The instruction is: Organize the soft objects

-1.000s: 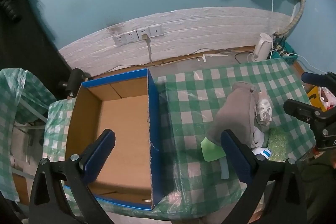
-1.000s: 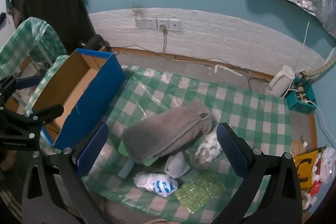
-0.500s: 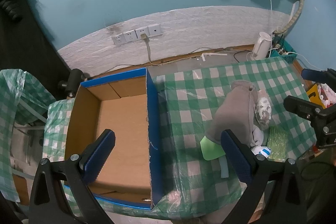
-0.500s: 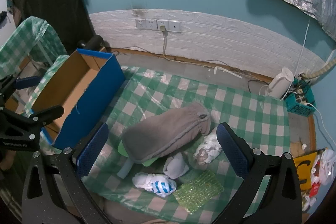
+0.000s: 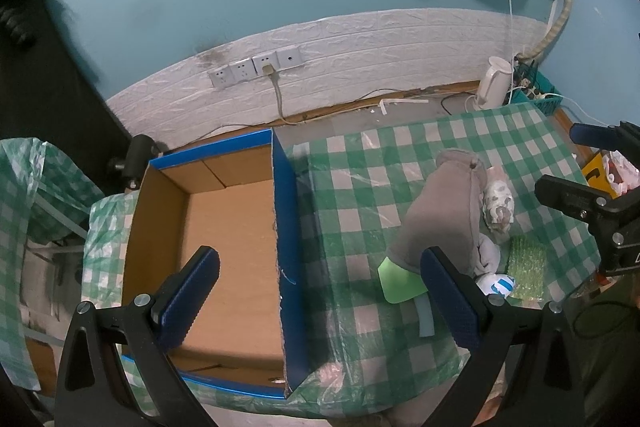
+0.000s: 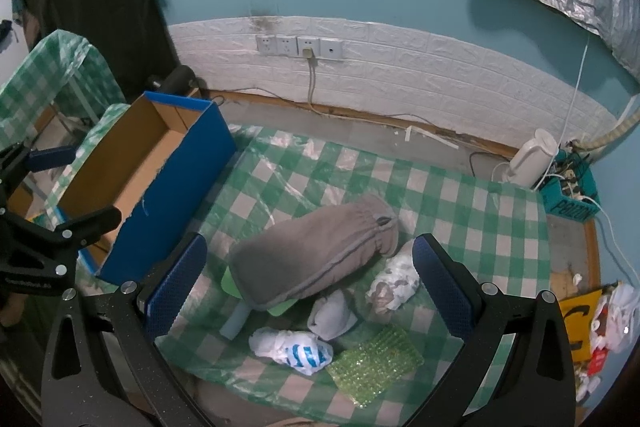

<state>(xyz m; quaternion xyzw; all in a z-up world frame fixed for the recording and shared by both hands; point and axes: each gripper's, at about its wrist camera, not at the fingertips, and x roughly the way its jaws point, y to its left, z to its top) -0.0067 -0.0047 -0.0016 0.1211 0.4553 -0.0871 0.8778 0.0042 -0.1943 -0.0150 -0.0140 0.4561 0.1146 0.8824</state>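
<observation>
Both the left hand-held gripper (image 5: pixel 320 291) and right hand-held gripper (image 6: pixel 308 279) are held wide apart, empty. The grey pouch (image 6: pixel 316 263) lies on the desk (image 6: pixel 460 207), well apart from the empty box (image 5: pixel 232 239). It should be pinched mid-body, so nearby bundles are not snagged.

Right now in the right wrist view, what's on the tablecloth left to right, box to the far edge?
Blue cardboard box → gray pouch → patterned white bundle → white kettle off the cloth. Both grippers are open and empty; the small front-row items overlap in order, so they are left out.
</observation>
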